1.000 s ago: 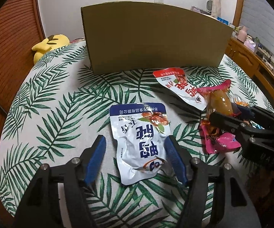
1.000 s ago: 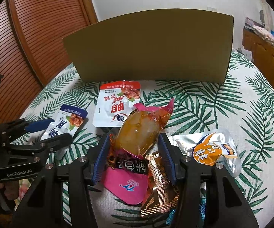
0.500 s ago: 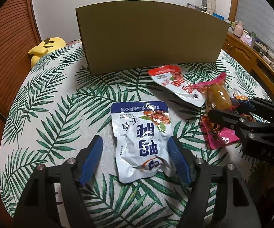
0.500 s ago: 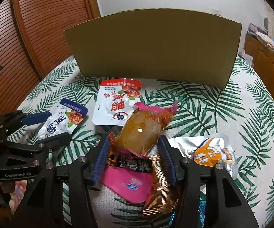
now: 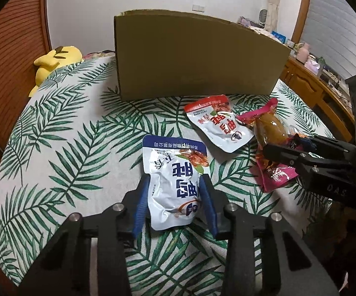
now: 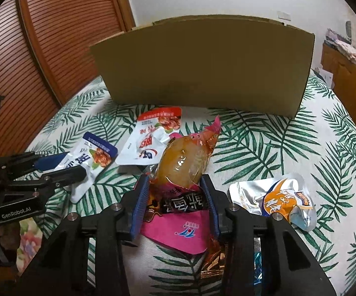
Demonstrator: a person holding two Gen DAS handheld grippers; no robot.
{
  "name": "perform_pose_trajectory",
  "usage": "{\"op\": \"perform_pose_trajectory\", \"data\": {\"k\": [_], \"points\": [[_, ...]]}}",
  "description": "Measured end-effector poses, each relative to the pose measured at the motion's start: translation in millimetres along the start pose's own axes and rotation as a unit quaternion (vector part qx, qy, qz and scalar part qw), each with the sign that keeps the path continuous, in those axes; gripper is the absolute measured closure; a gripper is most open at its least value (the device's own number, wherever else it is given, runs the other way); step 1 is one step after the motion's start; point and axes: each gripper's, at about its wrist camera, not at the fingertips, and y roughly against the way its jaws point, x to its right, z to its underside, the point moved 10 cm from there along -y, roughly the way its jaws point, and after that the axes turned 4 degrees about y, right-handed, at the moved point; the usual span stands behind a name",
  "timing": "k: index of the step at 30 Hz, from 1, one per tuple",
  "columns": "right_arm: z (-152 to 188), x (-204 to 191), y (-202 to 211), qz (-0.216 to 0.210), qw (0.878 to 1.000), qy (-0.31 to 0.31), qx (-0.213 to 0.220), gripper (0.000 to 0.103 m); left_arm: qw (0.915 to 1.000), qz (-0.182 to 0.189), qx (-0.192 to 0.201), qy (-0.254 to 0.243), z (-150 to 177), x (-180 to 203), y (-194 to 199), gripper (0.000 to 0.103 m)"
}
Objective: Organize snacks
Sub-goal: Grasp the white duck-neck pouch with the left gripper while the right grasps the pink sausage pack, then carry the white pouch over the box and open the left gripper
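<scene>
Between left jaws, blue-topped pouch, pinched

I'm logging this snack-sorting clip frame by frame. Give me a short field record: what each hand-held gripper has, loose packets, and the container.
left hand-held gripper: shut on blue-topped packet
right hand-held gripper: shut on pink packet
loose packets: red-topped packet, silver and orange packet, both lying on the leaf-print tablecloth
container: cardboard box, behind the packets; inside hidden
</scene>
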Motion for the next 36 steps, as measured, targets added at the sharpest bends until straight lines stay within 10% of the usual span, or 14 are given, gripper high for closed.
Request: {"op": "perform_pose_trajectory", "data": {"k": [18,36], "points": [[-17,-4,38,-0.014,0.999,-0.004,0.045,0.061,0.9987,0.026,0.043,0.007,-13,6,26,0.069],[-60,9,71,-0.02,0.996,0.001,0.086,0.061,0.9921,0.045,0.117,0.009,-94,13,62,0.069]]}}
